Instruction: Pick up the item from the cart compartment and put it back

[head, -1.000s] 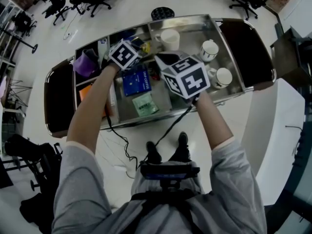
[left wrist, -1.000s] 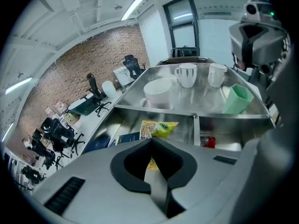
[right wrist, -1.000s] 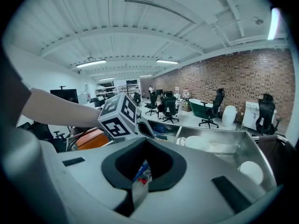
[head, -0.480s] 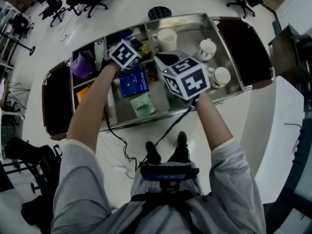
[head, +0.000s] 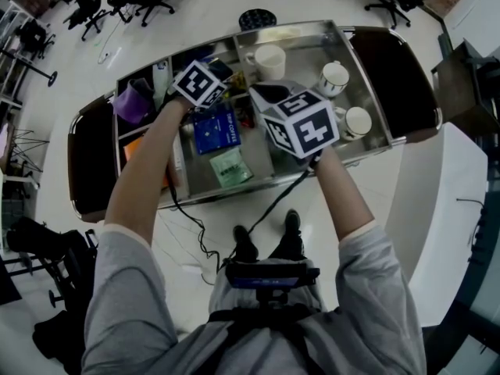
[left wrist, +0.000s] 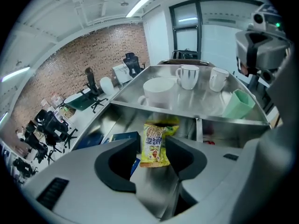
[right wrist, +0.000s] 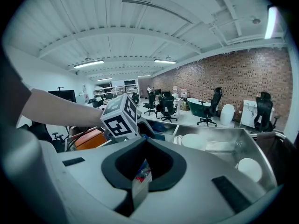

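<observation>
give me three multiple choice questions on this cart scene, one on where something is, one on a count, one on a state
1. The blue box lies:
A) in the same compartment as the green packet
B) on a chair
C) on the floor

2. White mugs on the cart:
A) one
B) three
C) five

3. The left tongs are:
A) open, with a yellow packet between the jaws
B) shut on nothing
C) clamped on a mug

Key:
1 A: the head view shows the box just beyond the green packet in one compartment.
2 B: three mugs stand in the cart's right part.
3 A: the jaws have just been opening, and the pads stand apart with the yellow packet between them.
</observation>
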Demonstrator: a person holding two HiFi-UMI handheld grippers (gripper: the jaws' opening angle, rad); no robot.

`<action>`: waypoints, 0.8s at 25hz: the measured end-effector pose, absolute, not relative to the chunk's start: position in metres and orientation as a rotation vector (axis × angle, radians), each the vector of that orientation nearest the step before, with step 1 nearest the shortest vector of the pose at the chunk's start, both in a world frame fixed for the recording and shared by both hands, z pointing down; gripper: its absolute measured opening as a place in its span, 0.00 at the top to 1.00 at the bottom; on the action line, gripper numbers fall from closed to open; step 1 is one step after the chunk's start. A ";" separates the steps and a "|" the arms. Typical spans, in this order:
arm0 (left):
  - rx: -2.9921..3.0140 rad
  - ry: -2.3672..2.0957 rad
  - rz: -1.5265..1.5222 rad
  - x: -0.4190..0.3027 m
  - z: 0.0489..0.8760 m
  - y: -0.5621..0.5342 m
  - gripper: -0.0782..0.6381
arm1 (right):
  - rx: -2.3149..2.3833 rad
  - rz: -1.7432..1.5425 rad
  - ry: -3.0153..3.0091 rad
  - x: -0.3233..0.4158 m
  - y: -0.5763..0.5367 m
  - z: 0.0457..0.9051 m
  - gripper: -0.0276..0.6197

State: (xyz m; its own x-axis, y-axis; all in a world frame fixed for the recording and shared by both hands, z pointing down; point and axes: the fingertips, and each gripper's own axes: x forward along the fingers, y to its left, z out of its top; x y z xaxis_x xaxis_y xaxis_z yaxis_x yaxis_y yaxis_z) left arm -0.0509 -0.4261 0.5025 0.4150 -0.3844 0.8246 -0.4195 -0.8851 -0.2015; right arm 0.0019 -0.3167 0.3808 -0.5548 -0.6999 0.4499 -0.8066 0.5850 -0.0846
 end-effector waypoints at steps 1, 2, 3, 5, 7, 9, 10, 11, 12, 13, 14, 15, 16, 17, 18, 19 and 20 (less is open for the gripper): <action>2.615 -0.756 1.505 -0.052 0.500 -0.427 0.62 | 1.218 0.400 -2.448 0.002 -0.317 0.381 0.94; 2.617 -0.768 1.503 -0.054 0.497 -0.427 0.61 | 1.219 0.402 -2.447 0.003 -0.317 0.381 0.94; 2.620 -0.779 1.501 -0.055 0.494 -0.427 0.61 | 1.220 0.404 -2.446 0.003 -0.317 0.382 0.94; 2.627 -0.798 1.489 -0.057 0.487 -0.426 0.62 | 1.221 0.407 -2.446 0.004 -0.317 0.382 0.94; 2.639 -0.820 1.461 -0.058 0.478 -0.423 0.62 | 1.220 0.408 -2.448 0.004 -0.315 0.381 0.94; 2.649 -0.839 1.426 -0.060 0.468 -0.417 0.62 | 1.217 0.407 -2.448 0.004 -0.313 0.380 0.94; 2.656 -0.848 1.409 -0.061 0.463 -0.413 0.61 | 1.216 0.405 -2.448 0.005 -0.311 0.380 0.94; 2.667 -0.859 1.390 -0.062 0.458 -0.409 0.62 | 1.217 0.402 -2.447 0.005 -0.310 0.380 0.94; 2.679 -0.874 1.366 -0.063 0.453 -0.405 0.62 | 1.217 0.400 -2.447 0.006 -0.308 0.379 0.94; 2.690 -0.892 1.337 -0.065 0.447 -0.400 0.62 | 1.217 0.398 -2.448 0.006 -0.307 0.378 0.94; 2.699 -0.914 1.305 -0.067 0.441 -0.396 0.63 | 1.217 0.395 -2.450 0.006 -0.305 0.377 0.94; 2.706 -0.942 1.274 -0.070 0.435 -0.391 0.67 | 1.216 0.391 -2.453 0.005 -0.303 0.375 0.94; 2.712 -0.974 1.241 -0.073 0.429 -0.386 0.70 | 1.214 0.387 -2.456 0.005 -0.300 0.373 0.94; 2.717 -1.011 1.205 -0.076 0.422 -0.381 0.72 | 1.213 0.383 -2.459 0.004 -0.297 0.372 0.94; 2.721 -1.052 1.161 -0.080 0.415 -0.376 0.77 | 1.212 0.379 -2.462 0.004 -0.294 0.370 0.94; 2.721 -1.093 1.112 -0.085 0.408 -0.371 0.82 | 1.211 0.376 -2.465 0.004 -0.291 0.369 0.94; 2.719 -1.134 1.059 -0.089 0.401 -0.366 0.84 | 1.210 0.373 -2.467 0.003 -0.288 0.368 0.94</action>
